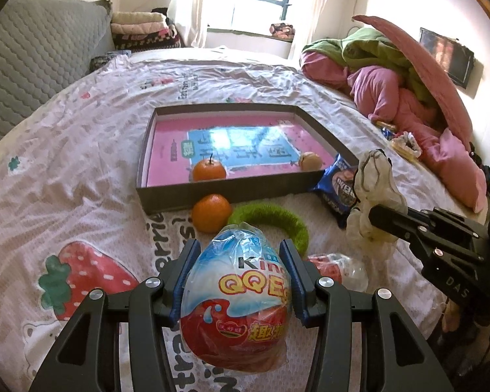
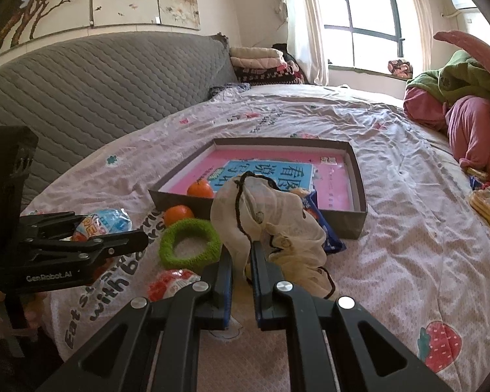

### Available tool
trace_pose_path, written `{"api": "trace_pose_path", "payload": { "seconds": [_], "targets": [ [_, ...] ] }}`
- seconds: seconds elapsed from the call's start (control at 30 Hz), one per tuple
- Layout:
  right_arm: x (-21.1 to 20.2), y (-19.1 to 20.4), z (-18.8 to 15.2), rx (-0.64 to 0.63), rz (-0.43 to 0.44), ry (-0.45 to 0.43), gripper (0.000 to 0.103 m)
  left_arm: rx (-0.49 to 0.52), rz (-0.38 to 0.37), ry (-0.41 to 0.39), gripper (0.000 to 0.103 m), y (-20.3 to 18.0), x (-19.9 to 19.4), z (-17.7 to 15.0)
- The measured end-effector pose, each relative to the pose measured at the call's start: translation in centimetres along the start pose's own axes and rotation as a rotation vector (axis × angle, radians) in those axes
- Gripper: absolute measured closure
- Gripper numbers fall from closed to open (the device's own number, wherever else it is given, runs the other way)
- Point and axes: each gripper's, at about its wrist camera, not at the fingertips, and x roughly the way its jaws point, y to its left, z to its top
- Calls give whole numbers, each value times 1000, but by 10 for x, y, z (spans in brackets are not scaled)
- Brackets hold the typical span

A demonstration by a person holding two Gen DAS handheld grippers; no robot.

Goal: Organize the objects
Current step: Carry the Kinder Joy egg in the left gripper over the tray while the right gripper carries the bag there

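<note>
My left gripper [image 1: 236,251] is shut on a wrapped egg-shaped candy [image 1: 236,297] and holds it above the bed; the egg also shows in the right wrist view [image 2: 103,221]. My right gripper [image 2: 241,251] is shut on a cream cloth pouch [image 2: 268,219] with a dark drawstring, lifted near the box corner; it also shows in the left wrist view [image 1: 374,192]. A shallow grey box [image 1: 212,192] with a pink lining holds an orange [image 1: 209,170] and a small tan item [image 1: 309,160]. A second orange [image 1: 211,212] and a green fuzzy ring [image 1: 277,215] lie before the box.
A blue snack packet [image 1: 338,189] lies at the box's near right corner. A red and clear wrapped item [image 2: 171,282] lies on the bed by the ring. A pile of pink and green bedding [image 1: 392,75] fills the right side. A grey quilted headboard [image 2: 81,88] stands on the left.
</note>
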Motion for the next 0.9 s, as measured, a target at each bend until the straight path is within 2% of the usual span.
{"api": "trace_pose_path", "payload": {
  "seconds": [0.47,0.9],
  "targets": [
    [-3,3,9,-26,4,-39,92,10,22,-47,51,-2,-5,18],
    [-1,3,31,-66,11,-91,92,-1,26,-110,51,0,-5,51]
  ]
}}
